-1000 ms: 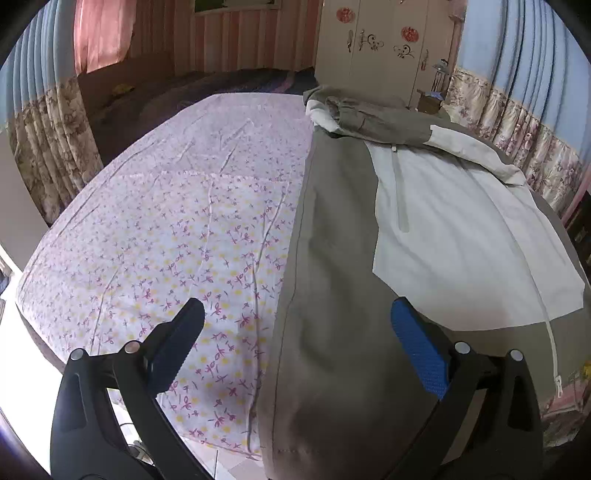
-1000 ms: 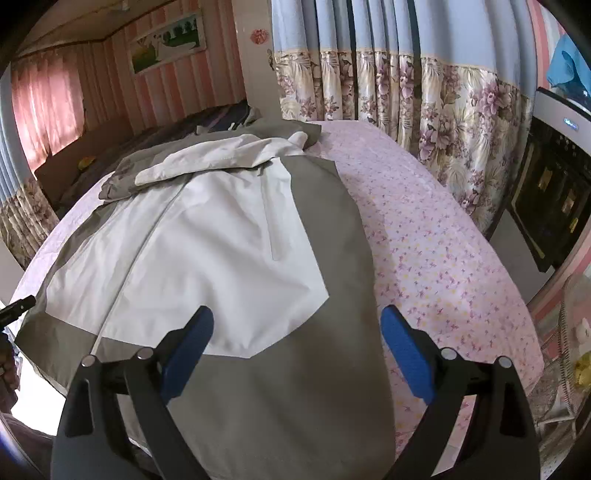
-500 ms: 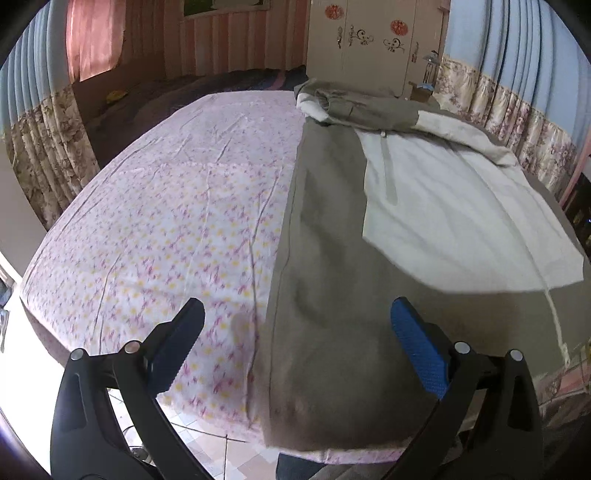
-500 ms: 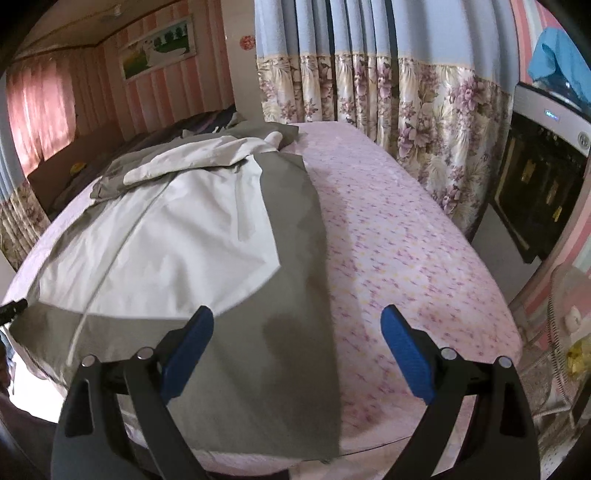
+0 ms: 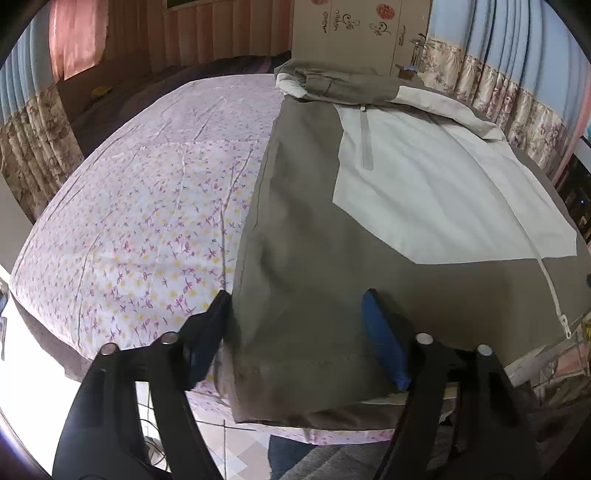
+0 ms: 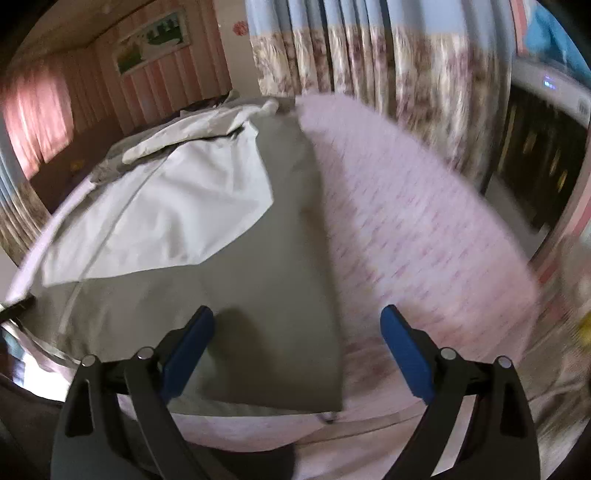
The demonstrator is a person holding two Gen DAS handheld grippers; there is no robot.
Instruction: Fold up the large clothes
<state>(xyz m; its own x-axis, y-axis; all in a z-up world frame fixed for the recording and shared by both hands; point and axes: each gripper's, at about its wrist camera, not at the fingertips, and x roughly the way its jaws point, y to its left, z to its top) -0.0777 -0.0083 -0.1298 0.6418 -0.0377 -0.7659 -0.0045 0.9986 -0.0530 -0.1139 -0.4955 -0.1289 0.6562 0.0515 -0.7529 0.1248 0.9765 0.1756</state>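
Note:
A large jacket [image 5: 332,240], olive-grey with a white front panel and a zip, lies flat on the bed, its hood end far away. In the left wrist view my left gripper [image 5: 295,299] straddles the near left hem corner. Its jaws are closing with the olive cloth between them, and the pads do not clearly press on it. In the right wrist view, which is blurred by motion, the jacket [image 6: 258,277] fills the left half. My right gripper [image 6: 297,312] stands open over the near right hem corner, with nothing pinched.
The bed carries a pink flowered sheet [image 5: 147,221], bare left of the jacket, and bare sheet [image 6: 406,221] to its right. Flowered curtains [image 6: 369,55] and a dark cabinet [image 6: 535,147] stand to the right. A wardrobe [image 5: 351,29] is at the back. Tiled floor [image 5: 236,443] lies below the bed's near edge.
The left jaws have narrowed around the jacket's near left corner. Both grippers have come lower and nearer to the hem at the bed's edge. The right jaws stay wide.

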